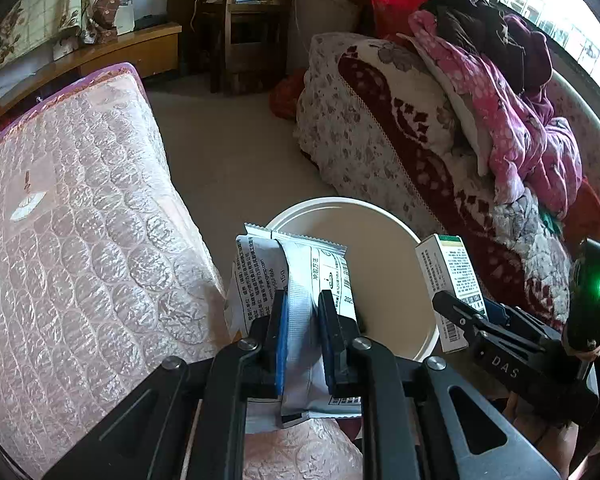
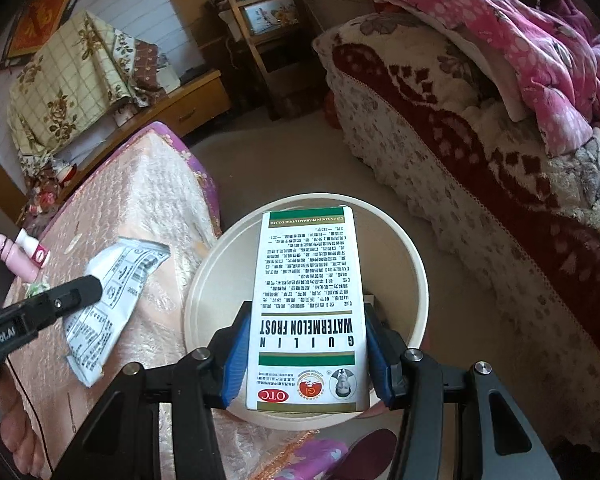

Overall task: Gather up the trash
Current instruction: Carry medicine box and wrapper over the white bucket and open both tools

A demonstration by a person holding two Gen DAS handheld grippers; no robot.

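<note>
Left gripper (image 1: 302,308) pinches foil wrapper (image 1: 296,280): light, limp, slippery; hold mid-body. Right gripper (image 2: 306,330) clamps medicine box (image 2: 306,312): light, stiff, crushable; bin (image 2: 416,264) beyond jaws.

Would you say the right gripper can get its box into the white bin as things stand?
Probably yes: the right gripper holds the box over the bin's open mouth, with nothing between.

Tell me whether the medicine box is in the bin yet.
Not yet: the medicine box is clamped in the right gripper, held above the bin.

Daylit window (image 1: 556,8) over a blanket-draped sofa (image 1: 400,120) — beige floor (image 1: 228,152), wooden chair (image 1: 252,20)
</note>
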